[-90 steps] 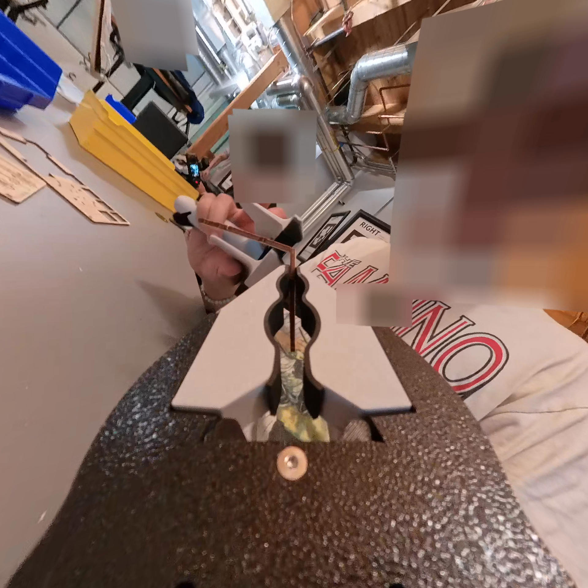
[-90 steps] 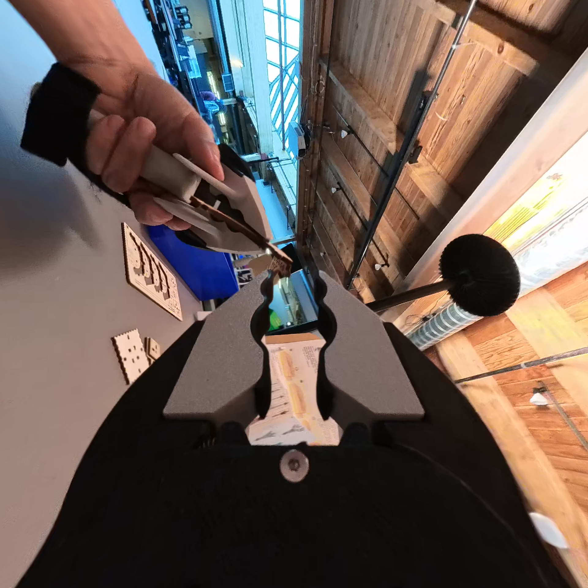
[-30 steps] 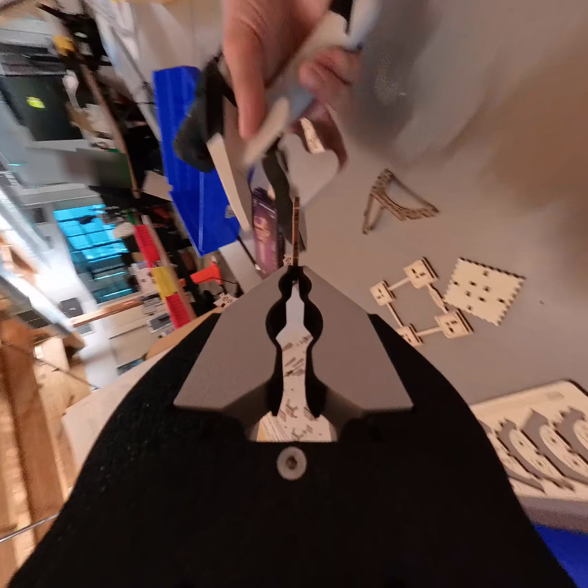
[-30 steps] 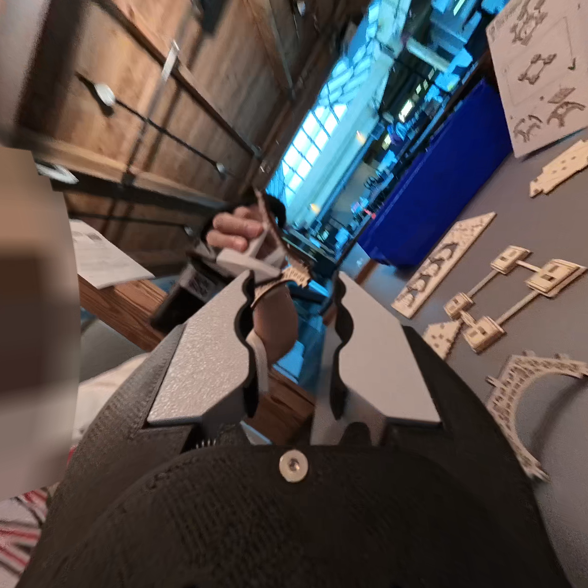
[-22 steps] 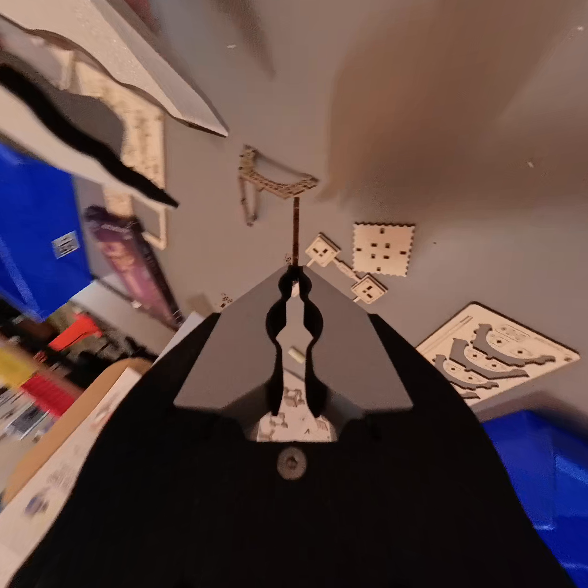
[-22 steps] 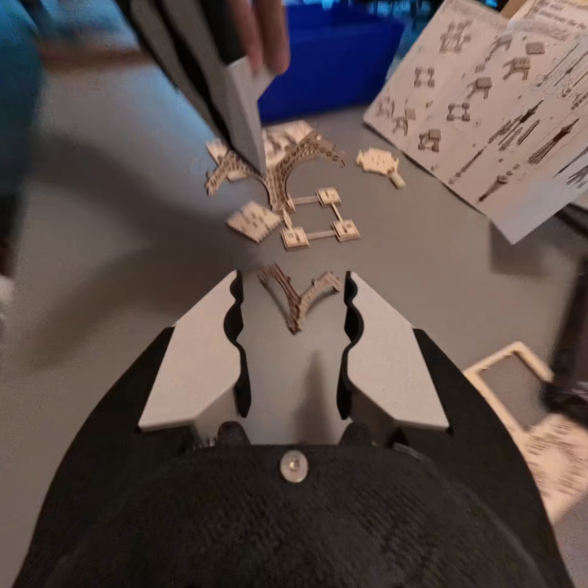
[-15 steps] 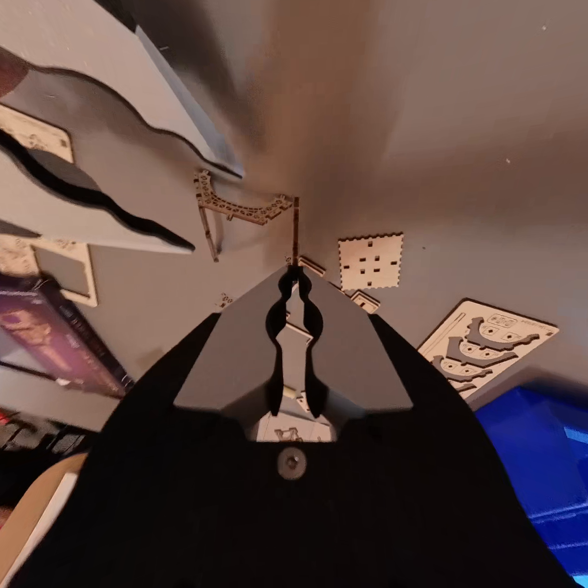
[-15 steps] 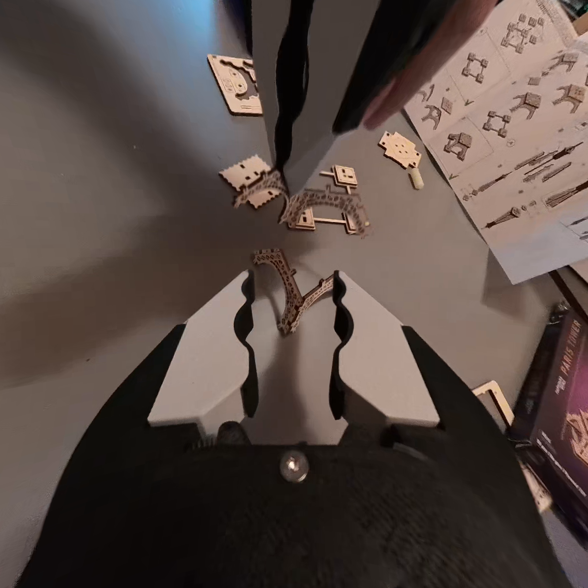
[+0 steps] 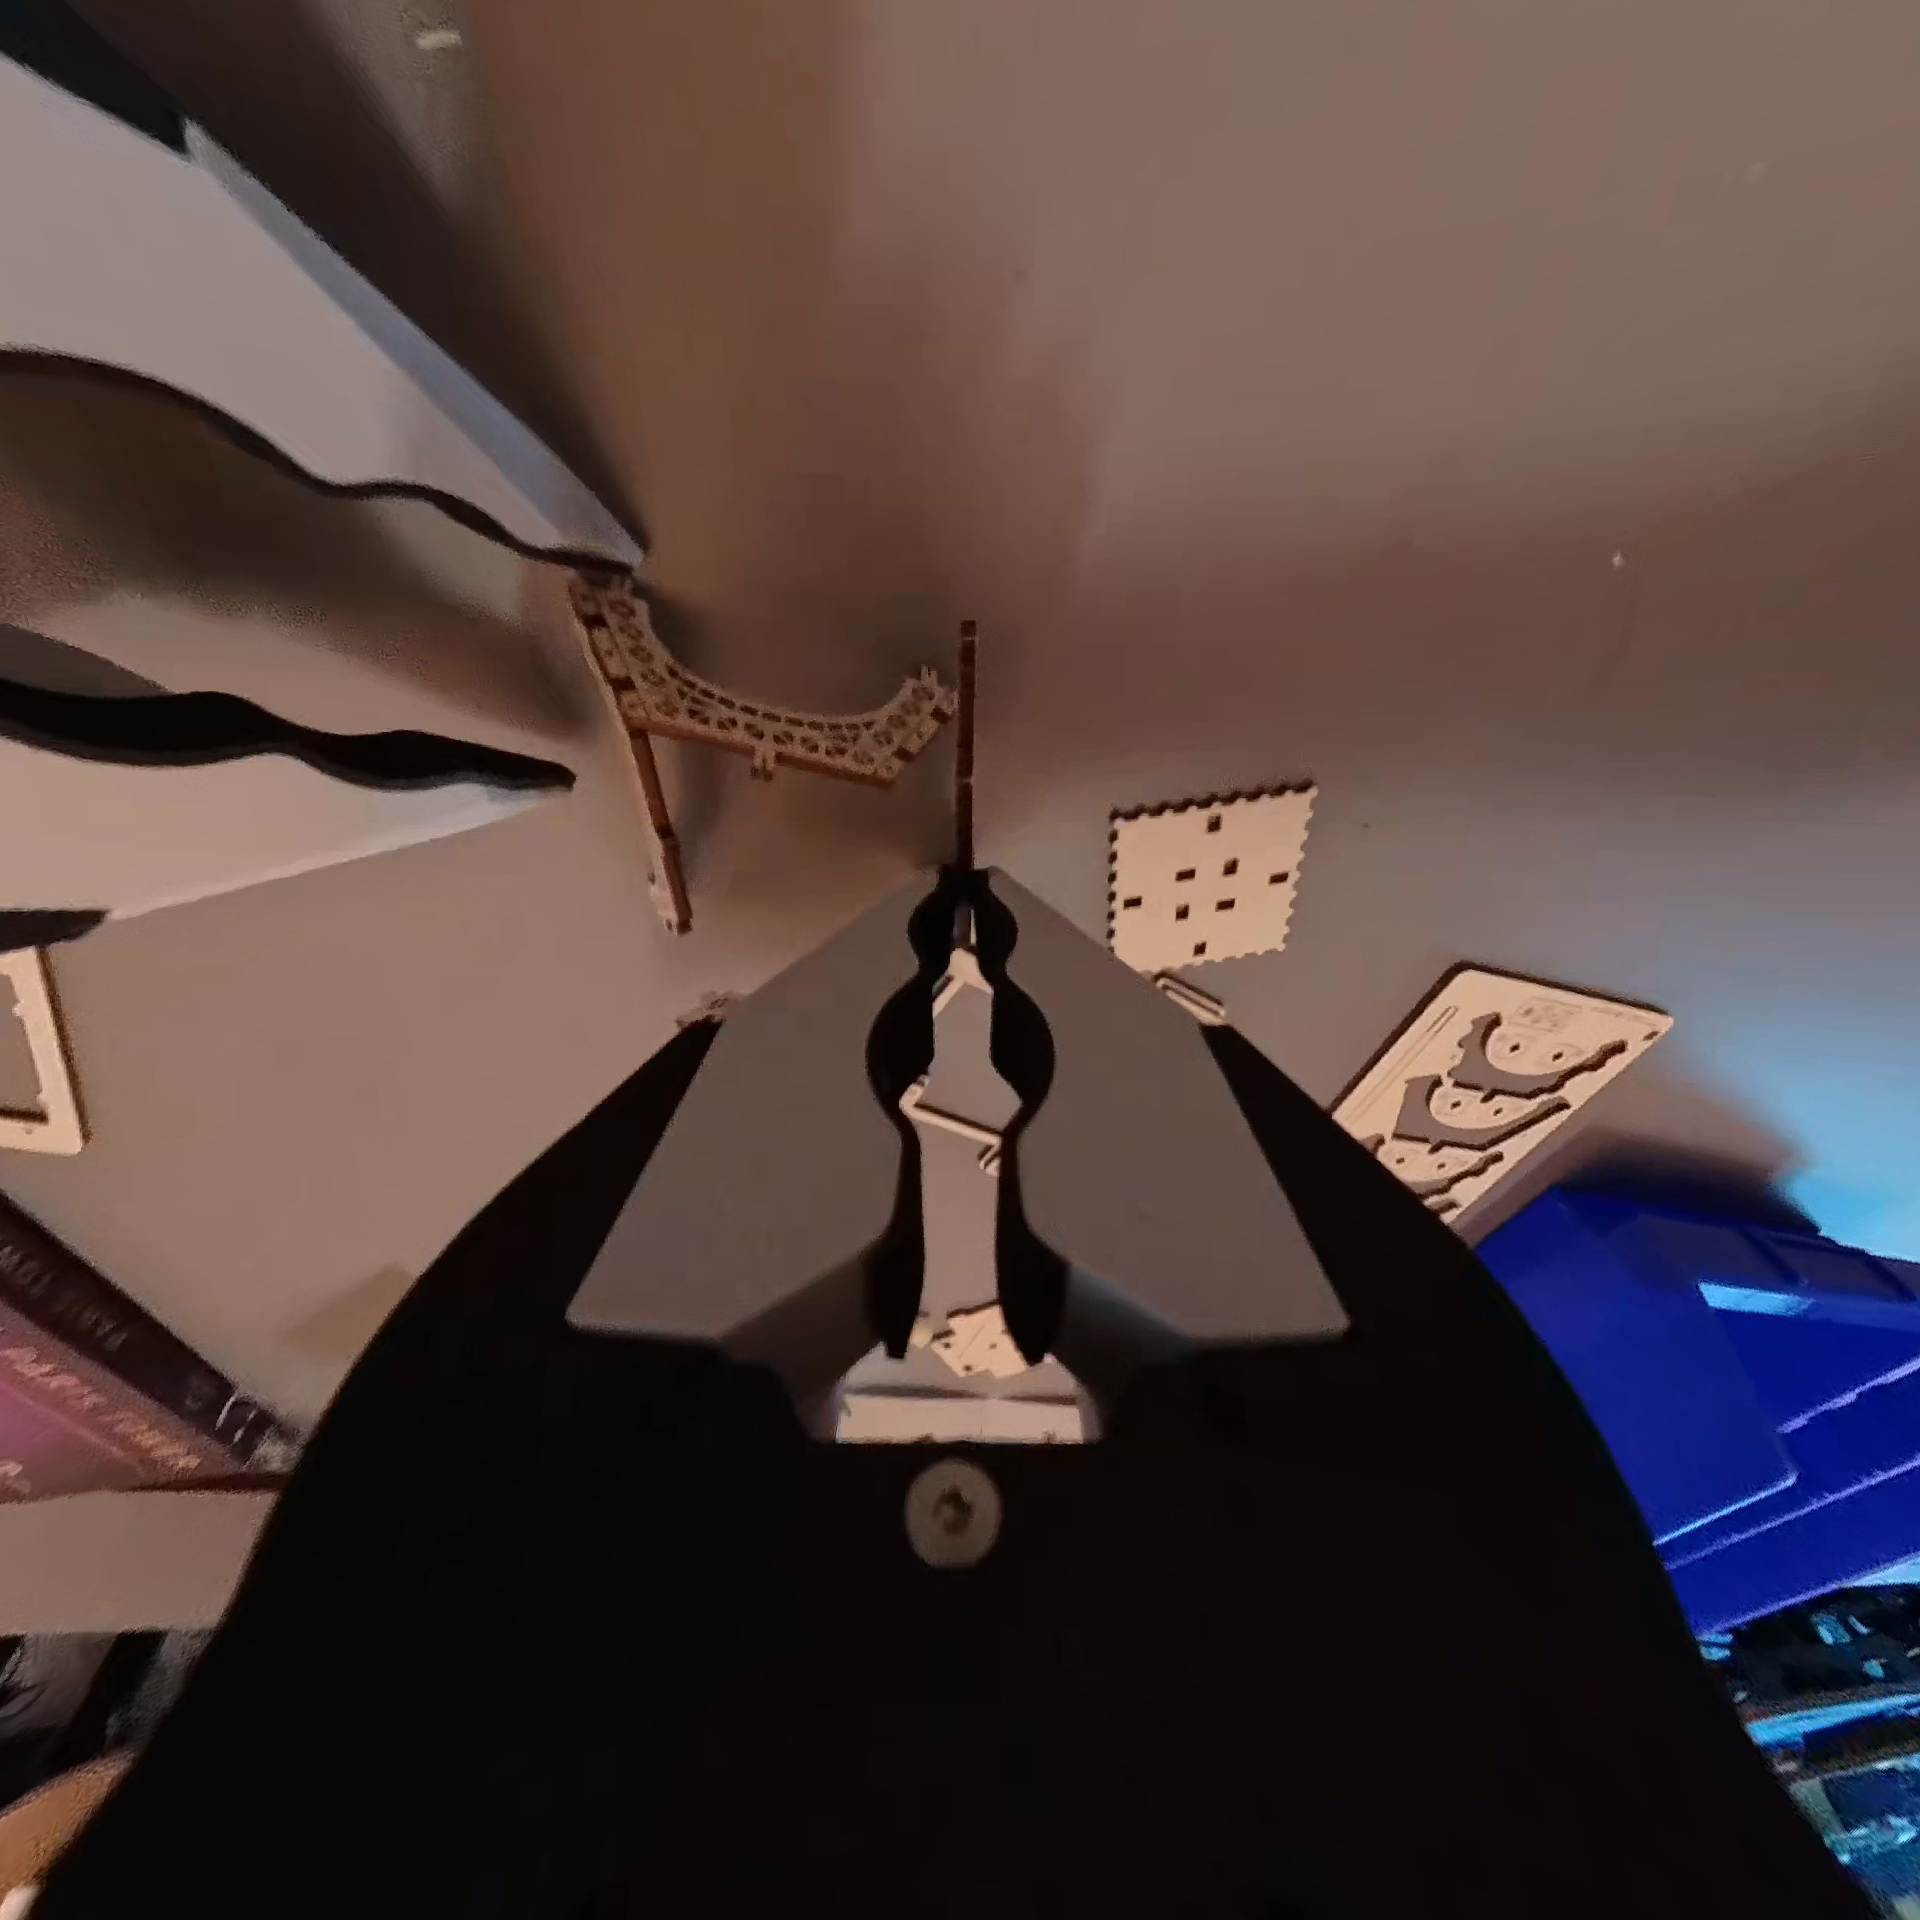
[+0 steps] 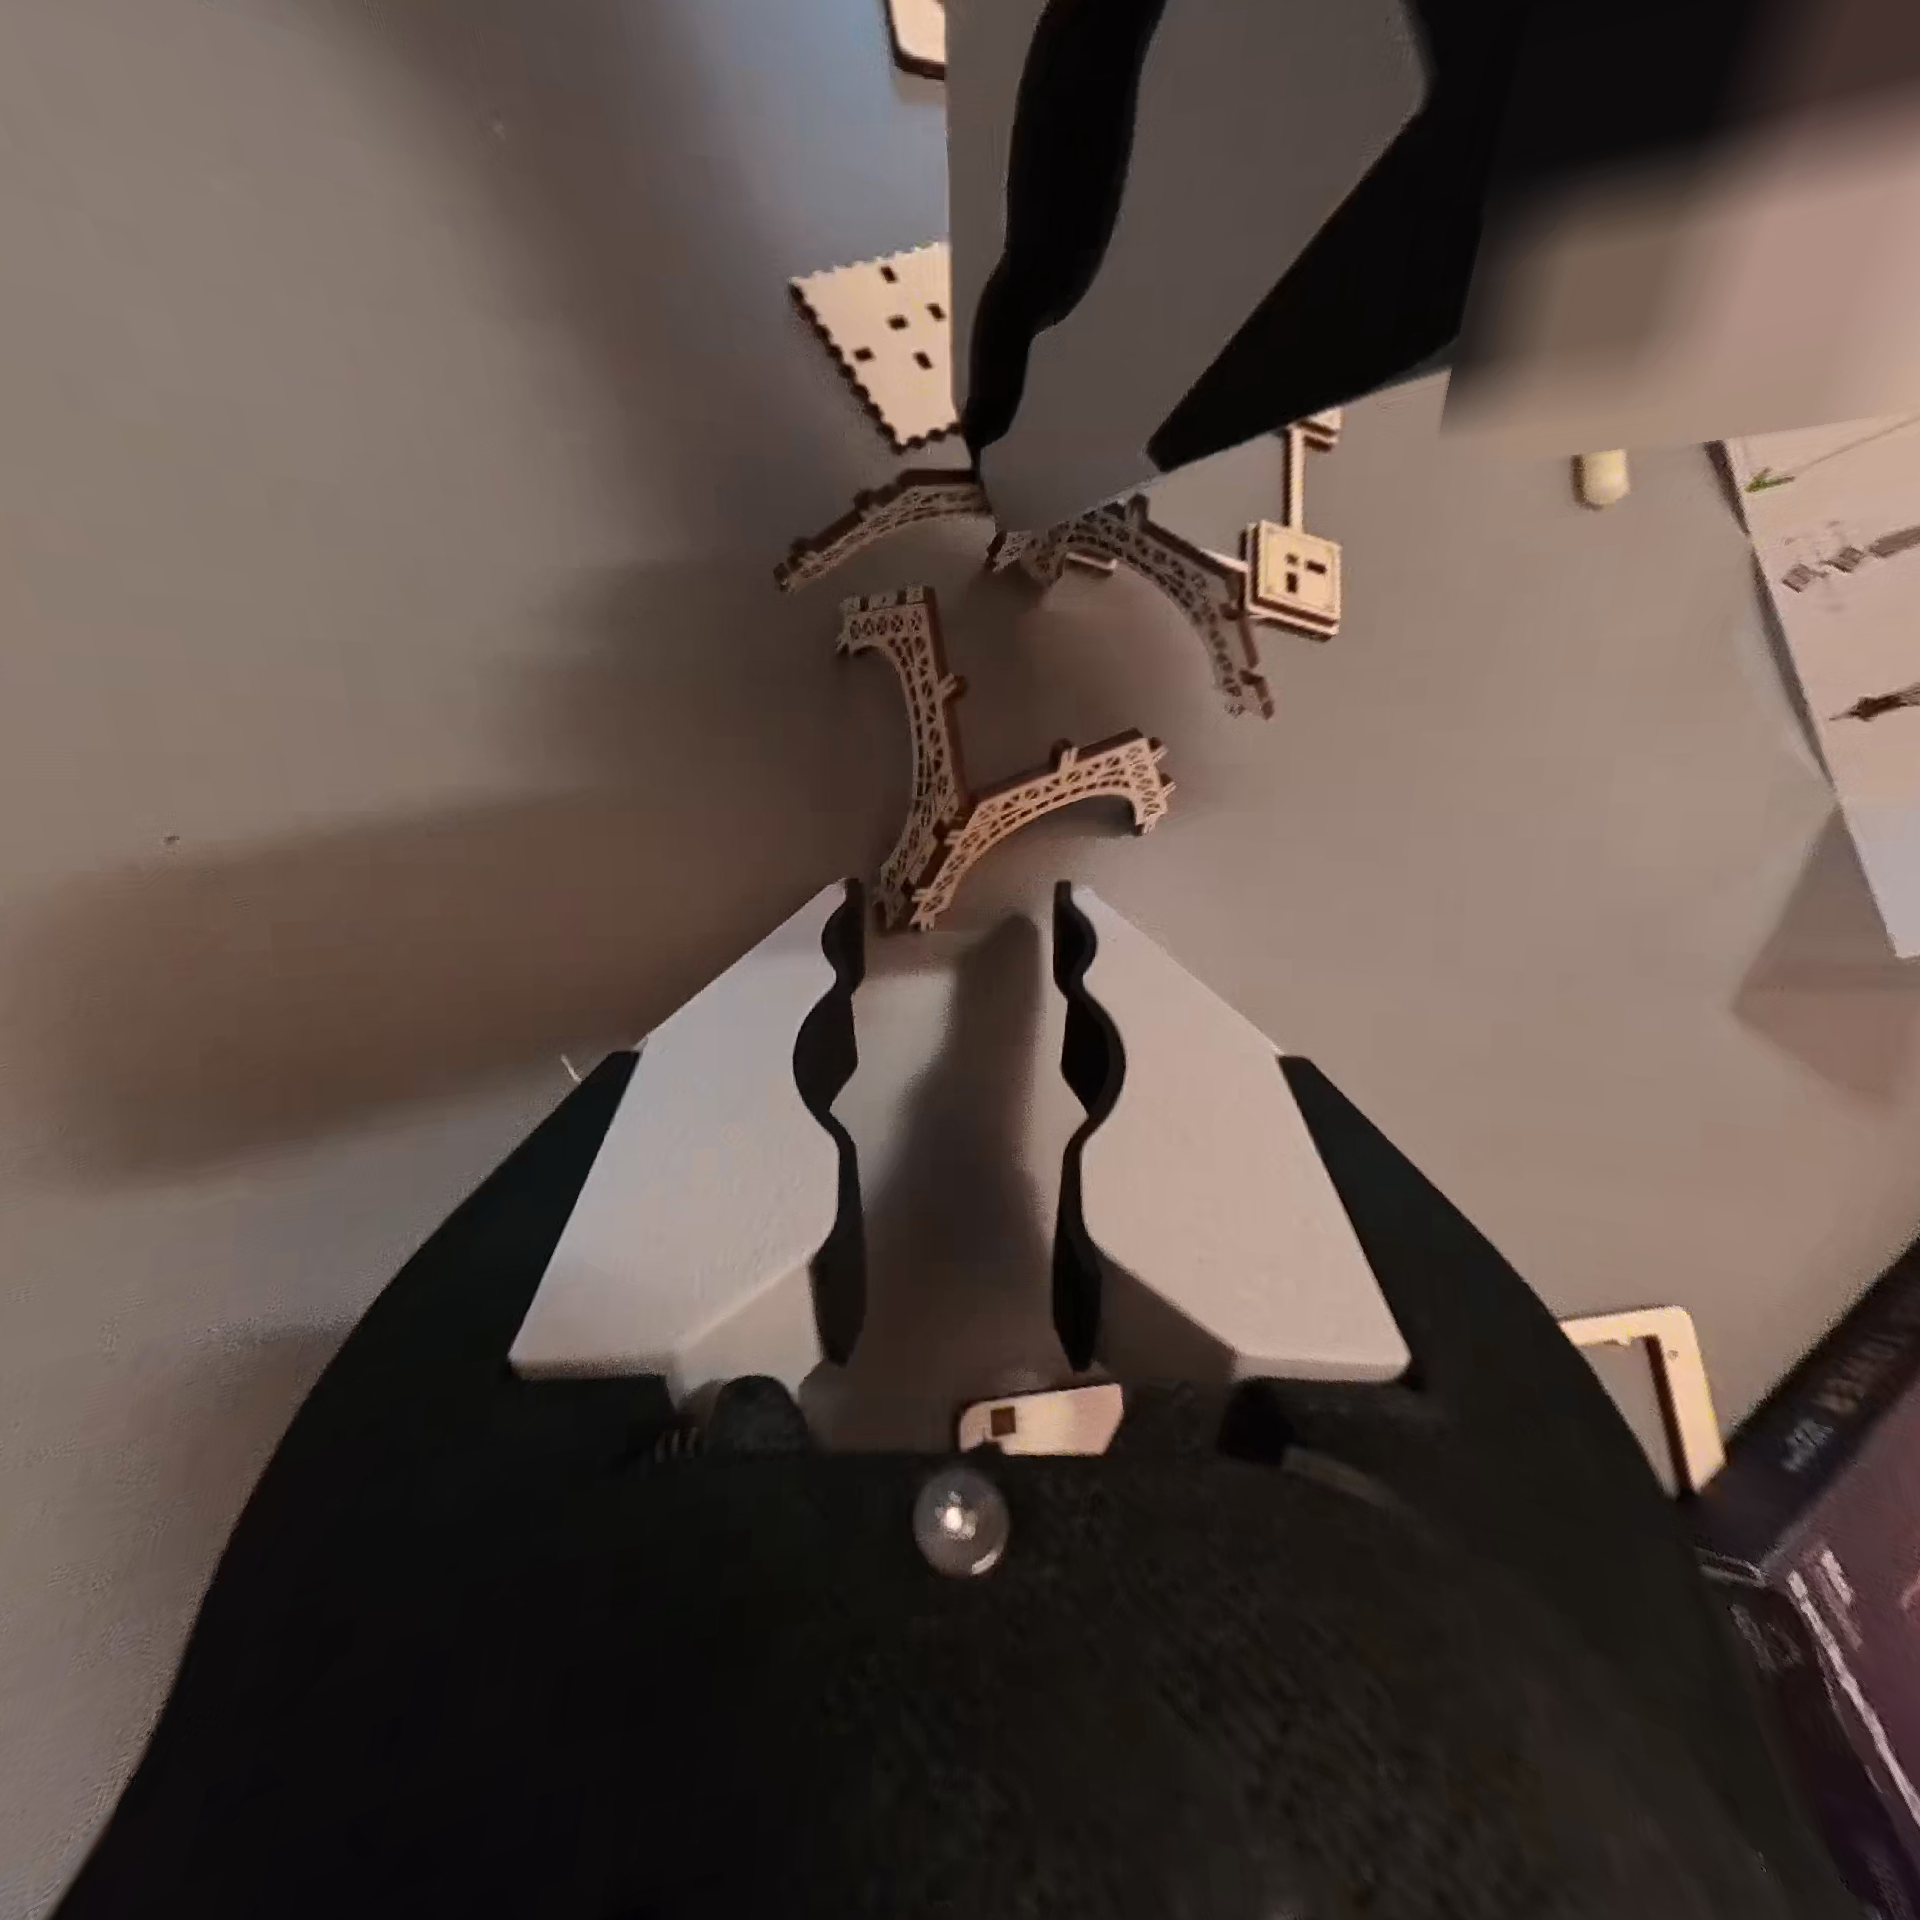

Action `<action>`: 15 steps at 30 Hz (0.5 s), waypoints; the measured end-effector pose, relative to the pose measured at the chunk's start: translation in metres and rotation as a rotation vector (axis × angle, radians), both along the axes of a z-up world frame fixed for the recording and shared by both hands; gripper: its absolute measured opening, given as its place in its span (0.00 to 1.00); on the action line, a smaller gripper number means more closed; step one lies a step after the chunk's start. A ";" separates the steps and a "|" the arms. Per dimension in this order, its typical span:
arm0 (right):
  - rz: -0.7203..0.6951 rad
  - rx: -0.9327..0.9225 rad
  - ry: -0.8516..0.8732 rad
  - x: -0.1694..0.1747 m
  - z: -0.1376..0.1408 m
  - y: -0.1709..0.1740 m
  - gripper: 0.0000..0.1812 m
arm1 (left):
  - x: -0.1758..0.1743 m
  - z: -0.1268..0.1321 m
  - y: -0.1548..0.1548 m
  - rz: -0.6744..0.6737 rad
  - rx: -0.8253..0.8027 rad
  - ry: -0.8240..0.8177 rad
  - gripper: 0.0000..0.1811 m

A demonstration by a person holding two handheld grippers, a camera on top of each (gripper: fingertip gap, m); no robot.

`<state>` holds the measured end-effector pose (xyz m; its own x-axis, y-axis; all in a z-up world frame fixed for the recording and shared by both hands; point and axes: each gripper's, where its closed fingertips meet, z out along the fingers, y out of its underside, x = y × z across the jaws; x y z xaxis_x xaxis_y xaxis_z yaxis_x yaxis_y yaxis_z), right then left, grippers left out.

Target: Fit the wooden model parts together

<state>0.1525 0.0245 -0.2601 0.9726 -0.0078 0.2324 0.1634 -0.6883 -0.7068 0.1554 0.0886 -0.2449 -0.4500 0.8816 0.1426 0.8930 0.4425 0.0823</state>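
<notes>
The left tool (image 9: 966, 883) is pinched on a thin wooden arch piece (image 9: 967, 743), seen edge-on at the middle of its own view and held just above the grey table (image 9: 1351, 416). In the right view that same tool comes down from the top of the frame, the lattice arch spreading to either side of its tip. The right tool (image 10: 954, 899) is spread wide and holds nothing; a joined pair of arches (image 10: 956, 790) stands on the table just beyond its tips. A square notched plate (image 10: 888, 338) lies upper centre, and a sheet of diagrams (image 10: 1849, 623) at the right edge.
</notes>
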 end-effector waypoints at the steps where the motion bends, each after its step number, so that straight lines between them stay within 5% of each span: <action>1: 0.020 0.004 0.013 -0.001 0.000 0.000 0.23 | -0.003 0.000 -0.001 0.014 0.004 0.020 0.00; 7: 0.005 0.090 0.036 0.002 0.008 0.013 0.28 | 0.000 0.003 0.002 0.091 -0.021 -0.008 0.04; 12: -0.050 0.049 -0.006 0.010 0.002 0.015 0.23 | -0.015 0.018 0.001 0.260 -0.124 0.100 0.04; 15: -0.012 0.040 -0.046 0.009 -0.001 0.016 0.11 | -0.018 0.024 -0.008 0.334 -0.288 0.103 0.07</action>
